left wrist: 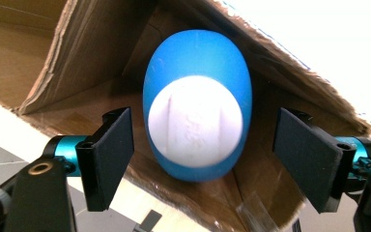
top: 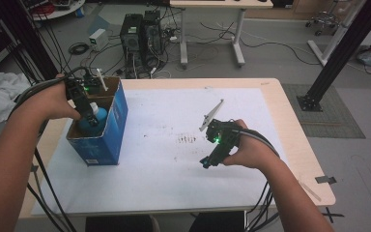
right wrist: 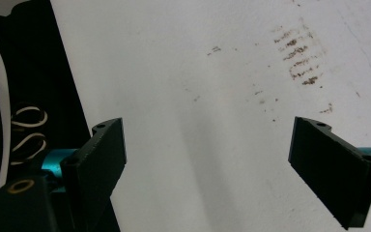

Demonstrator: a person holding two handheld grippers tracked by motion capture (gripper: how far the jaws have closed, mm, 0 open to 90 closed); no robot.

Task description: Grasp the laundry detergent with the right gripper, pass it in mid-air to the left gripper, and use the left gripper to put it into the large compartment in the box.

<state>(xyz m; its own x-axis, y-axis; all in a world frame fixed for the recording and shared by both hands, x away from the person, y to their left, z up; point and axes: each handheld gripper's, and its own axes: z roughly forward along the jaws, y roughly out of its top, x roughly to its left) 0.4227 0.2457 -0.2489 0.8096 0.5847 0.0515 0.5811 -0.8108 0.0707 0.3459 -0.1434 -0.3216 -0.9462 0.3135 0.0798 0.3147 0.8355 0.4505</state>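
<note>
Blue, egg-shaped bottle (left wrist: 197, 104) with a round white cap stands inside the open cardboard box (top: 107, 126). Left gripper (left wrist: 200, 162) above the box, jaws spread clear of the bottle; right gripper (right wrist: 227, 166), right of the box, spread, empty.

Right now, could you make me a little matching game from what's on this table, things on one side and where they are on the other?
Things:
1. blue bottle with a white cap
2. blue cardboard box
3. left claw
4. right claw

Places:
A. over the white table sheet
B. at the table's left edge
C. inside the box
D. open, either side of the bottle

Pairs: 1-C, 2-B, 3-D, 4-A
</note>
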